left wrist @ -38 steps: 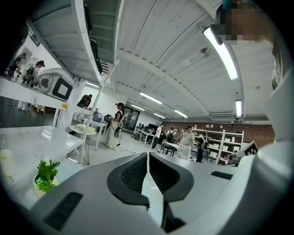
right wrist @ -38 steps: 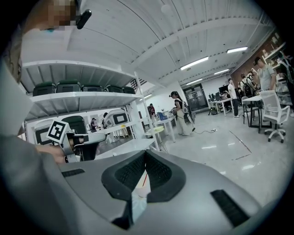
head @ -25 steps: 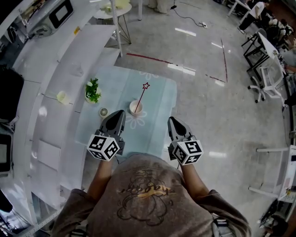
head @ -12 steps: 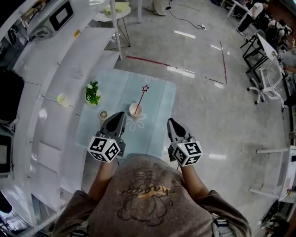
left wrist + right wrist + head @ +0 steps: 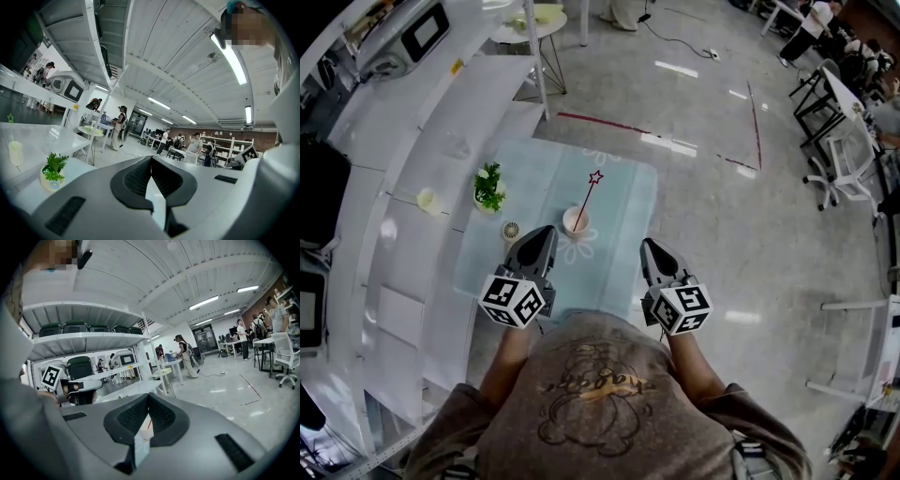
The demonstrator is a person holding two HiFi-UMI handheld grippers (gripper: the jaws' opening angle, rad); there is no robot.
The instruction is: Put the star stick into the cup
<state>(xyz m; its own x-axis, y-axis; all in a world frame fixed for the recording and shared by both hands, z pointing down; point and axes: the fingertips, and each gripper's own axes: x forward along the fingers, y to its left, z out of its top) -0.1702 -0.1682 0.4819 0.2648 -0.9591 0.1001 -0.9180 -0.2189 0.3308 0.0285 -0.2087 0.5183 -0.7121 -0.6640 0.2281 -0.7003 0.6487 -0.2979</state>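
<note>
A white cup [image 5: 576, 220] stands on the light blue table [image 5: 623, 216], and the red star stick [image 5: 587, 199] leans in it with its star pointing up and away. My left gripper [image 5: 542, 232] is held shut and empty just left of the cup, near the table's front. The right gripper [image 5: 650, 246] is shut and empty over the table's right front corner. In the right gripper view the cup [image 5: 145, 426] shows through the slit under the closed tips [image 5: 149, 397]. The left gripper view has its closed tips [image 5: 151, 159] aimed over the table.
A small potted plant [image 5: 489, 187] and a little round object [image 5: 510, 229] sit on the table's left side. White shelving [image 5: 412, 141] with a pale cup [image 5: 427, 199] runs along the left. Bare floor lies to the right, with chairs [image 5: 839, 173] beyond.
</note>
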